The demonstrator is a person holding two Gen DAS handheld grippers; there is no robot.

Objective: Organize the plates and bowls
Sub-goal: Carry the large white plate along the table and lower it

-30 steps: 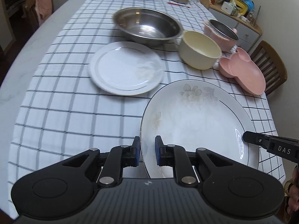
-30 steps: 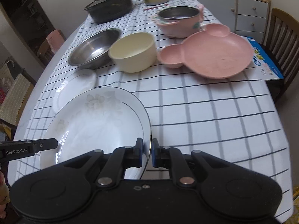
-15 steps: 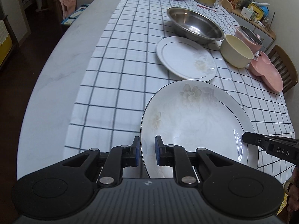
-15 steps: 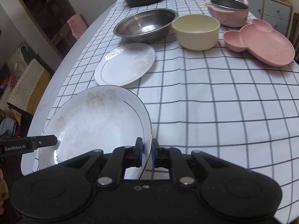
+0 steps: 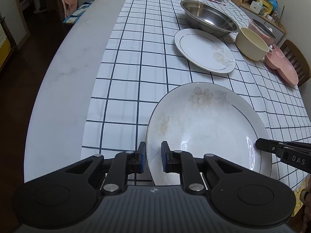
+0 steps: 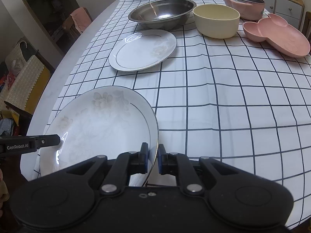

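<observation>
While both pinch floral plate (image 5: 206,128) rim: left hand-held gripper (image 5: 152,158) reads "GenRobot.AI", right hand-held gripper (image 6: 153,160) "DAS".

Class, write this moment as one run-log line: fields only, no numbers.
left gripper: shut on big plate | right gripper: shut on big plate | small plate: on cloth

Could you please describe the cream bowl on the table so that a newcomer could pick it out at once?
Start at the checked tablecloth and look to the far row of dishes behind the smaller white plate. The cream bowl stands between the wide steel bowl and the pink mouse-shaped dish. It alone is plain pale yellow, matte, deep and straight-sided.
</observation>
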